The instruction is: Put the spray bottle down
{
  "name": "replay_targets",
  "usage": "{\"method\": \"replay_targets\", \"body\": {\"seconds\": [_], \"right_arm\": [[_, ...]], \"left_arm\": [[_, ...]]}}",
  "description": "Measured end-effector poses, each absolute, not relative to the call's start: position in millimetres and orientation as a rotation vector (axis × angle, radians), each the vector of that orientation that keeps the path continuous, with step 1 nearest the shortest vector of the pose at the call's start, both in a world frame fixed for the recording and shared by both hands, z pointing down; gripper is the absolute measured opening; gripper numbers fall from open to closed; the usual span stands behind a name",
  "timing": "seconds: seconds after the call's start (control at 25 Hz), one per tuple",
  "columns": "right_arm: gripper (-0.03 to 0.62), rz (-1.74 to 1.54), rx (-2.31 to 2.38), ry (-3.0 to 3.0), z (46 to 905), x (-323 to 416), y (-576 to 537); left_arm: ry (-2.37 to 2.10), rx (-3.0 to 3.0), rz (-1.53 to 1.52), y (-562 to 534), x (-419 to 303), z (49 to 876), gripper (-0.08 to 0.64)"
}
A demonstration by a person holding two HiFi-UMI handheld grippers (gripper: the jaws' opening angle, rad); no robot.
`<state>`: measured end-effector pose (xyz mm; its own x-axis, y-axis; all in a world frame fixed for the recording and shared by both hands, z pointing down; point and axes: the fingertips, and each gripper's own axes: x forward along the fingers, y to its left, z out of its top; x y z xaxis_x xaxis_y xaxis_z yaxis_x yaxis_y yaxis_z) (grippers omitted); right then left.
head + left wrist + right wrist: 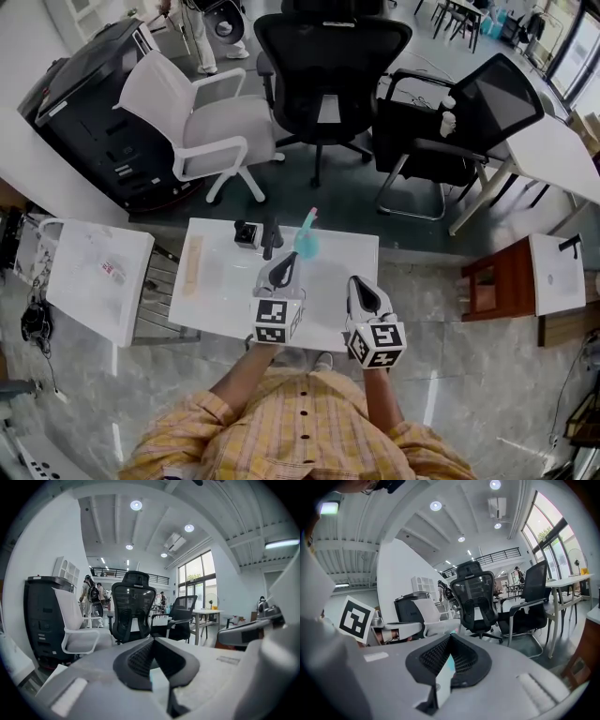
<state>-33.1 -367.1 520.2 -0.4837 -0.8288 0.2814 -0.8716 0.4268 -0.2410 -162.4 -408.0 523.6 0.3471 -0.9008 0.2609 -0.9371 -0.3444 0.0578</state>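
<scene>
Jaws pressed together on nothing, the grey left gripper [285, 262] hovers just beside the teal plastic spray bottle [307, 242], which stands upright on the white table [342, 258]. The grey right gripper [362, 286] is likewise closed and empty. The placing looks done, so pull back without clipping the bottle. A small black-and-white box [247, 234] sits near it, and a black mesh office chair [328, 66] stands beyond.
</scene>
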Motion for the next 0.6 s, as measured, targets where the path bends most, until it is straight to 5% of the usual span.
{"method": "replay_targets", "body": {"seconds": [0.6], "right_arm": [[-0.002,0.461,1.517,-2.602,492,-46,-371]], "left_arm": [[-1.712,2.430,0.228,-383,-180,500,-0.002]]}}
